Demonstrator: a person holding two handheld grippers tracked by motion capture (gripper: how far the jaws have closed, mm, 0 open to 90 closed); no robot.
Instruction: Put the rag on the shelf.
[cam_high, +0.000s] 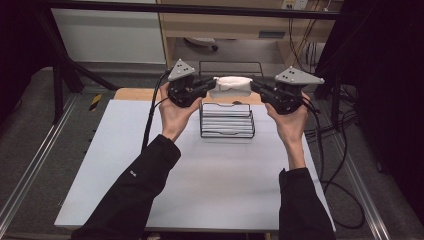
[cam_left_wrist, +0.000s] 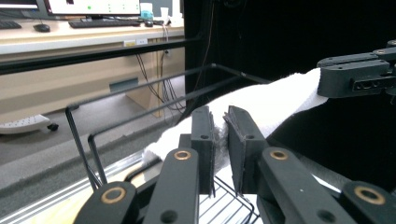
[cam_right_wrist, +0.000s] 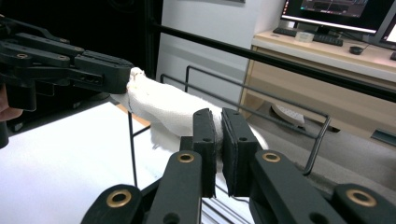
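A white, soft cloth (cam_high: 230, 85) hangs stretched between the two grippers, above the far edge of a black wire rack (cam_high: 227, 121) that stands on the pale grey counter (cam_high: 200, 190). In the high view the left gripper (cam_high: 210, 87) sits at about 9 o'clock of the cloth and the right gripper (cam_high: 254, 86) at about 3 o'clock, each held in a bare hand with a black sleeve behind it.

In the left gripper view, the left gripper's (cam_left_wrist: 219, 140) jaws are pressed together on one end of the cloth (cam_left_wrist: 275, 105) — a thin fold of white fabric shows between the pads. The other gripper bites the far end at roughly 2 o'clock in that view.

The right gripper view mirrors this: the right gripper's (cam_right_wrist: 218, 144) jaws are clamped on the near end of the cloth (cam_right_wrist: 163, 109), and the left gripper holds the far end at about 10 o'clock. The cloth sags a little in the middle and appears folded or rolled — the views are too coarse to tell which.

The rack's wire frame (cam_right_wrist: 261, 93) rises behind and below the cloth, and the cloth looks clear of it.
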